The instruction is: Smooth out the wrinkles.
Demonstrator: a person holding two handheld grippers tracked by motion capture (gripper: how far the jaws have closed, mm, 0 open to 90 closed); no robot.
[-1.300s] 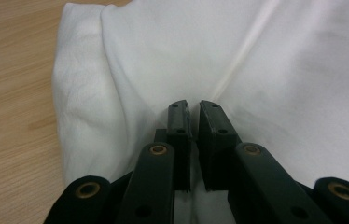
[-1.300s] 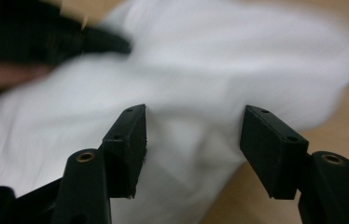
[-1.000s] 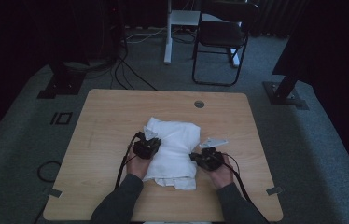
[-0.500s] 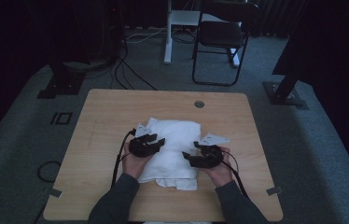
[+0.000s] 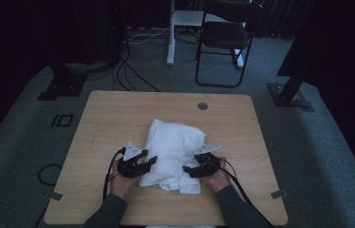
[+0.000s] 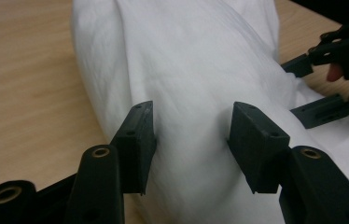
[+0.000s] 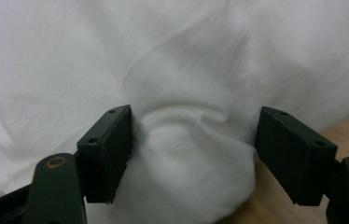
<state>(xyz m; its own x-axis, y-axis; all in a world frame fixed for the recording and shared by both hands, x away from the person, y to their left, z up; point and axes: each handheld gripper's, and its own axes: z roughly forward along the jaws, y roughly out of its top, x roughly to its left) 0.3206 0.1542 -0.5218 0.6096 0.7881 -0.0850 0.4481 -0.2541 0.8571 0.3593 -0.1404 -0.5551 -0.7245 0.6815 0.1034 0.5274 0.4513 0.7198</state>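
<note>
High view: your left gripper (image 5: 148, 161) and right gripper (image 5: 189, 169) flank the folded white cloth (image 5: 174, 147) near the table's (image 5: 118, 114) front edge — jaws just opened, apart, nothing clamped; fold apparently done, tidying left.

A plain white cloth (image 5: 174, 153) on a light wood-grain table (image 5: 109, 114), black grippers at its eight (image 5: 148, 162) and four o'clock (image 5: 190, 170), a black chair (image 5: 225, 40) on grey carpet (image 5: 318, 142) beyond.
</note>
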